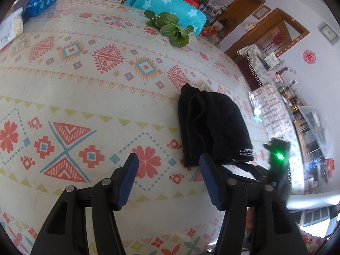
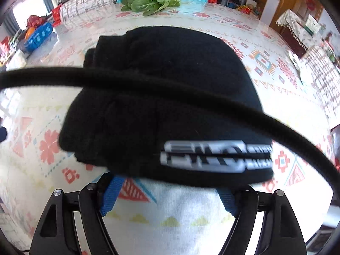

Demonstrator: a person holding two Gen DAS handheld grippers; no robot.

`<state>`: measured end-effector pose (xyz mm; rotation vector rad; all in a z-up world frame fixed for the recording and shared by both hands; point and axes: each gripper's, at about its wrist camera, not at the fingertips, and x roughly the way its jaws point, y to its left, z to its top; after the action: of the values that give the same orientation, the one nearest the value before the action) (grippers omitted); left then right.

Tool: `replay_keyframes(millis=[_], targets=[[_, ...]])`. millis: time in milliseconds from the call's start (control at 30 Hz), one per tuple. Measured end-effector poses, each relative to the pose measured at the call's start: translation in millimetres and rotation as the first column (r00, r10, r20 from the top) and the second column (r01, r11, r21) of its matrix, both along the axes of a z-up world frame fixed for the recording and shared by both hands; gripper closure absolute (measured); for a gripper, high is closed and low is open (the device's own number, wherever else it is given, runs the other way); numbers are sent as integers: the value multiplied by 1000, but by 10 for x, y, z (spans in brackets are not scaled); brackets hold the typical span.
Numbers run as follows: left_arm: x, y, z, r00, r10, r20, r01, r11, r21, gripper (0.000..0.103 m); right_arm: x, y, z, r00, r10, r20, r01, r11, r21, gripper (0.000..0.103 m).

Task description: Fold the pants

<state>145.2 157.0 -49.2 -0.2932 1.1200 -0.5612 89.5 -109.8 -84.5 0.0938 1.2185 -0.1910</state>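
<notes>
On the patterned counter [image 1: 89, 97] lies a folded bundle of black fabric pants [image 1: 210, 127]. The left gripper [image 1: 167, 159] gapes wide beside it; the right gripper [image 2: 170, 182] spreads wide beneath its near edge.

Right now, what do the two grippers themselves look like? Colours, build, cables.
Left gripper: black plastic linkage arms with silver pivot pins, and blue ribbed pads on the fingers. Right gripper: same black frame and pins, with blue pads. A black cable crosses its view. From the left wrist view, the right unit carries a lit green LED.
</notes>
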Motion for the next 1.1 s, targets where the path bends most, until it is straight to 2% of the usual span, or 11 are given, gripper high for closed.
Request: replay_keyframes(millis=[200,333,433,533,667,800,1100], targets=[[-163,-171,241,993,15,117,-33,988,151,44,-436,-199,305,997,-12,75,10,1000,26,20],[-362,-443,453,977,10,214,-67,964,259,44,-622,-402,500,992,-32,122,27,999,39,20],[-509,-683,530,969,12,248,-95,940,327,44,-727,-515,618,988,-42,150,36,998,48,20],[-652,-835,543,970,46,239,-126,935,333,44,-751,-572,756,982,-35,185,25,998,57,20],[-857,-1063,527,968,67,241,-158,912,380,43,-818,-555,863,974,16,227,-23,999,30,20],[-1044,-1270,558,961,69,268,-180,891,416,40,-868,-674,916,967,51,248,-54,999,6,20],[-1293,-1520,672,934,78,350,-239,863,446,33,-998,-897,931,966,50,252,-55,998,11,19]])
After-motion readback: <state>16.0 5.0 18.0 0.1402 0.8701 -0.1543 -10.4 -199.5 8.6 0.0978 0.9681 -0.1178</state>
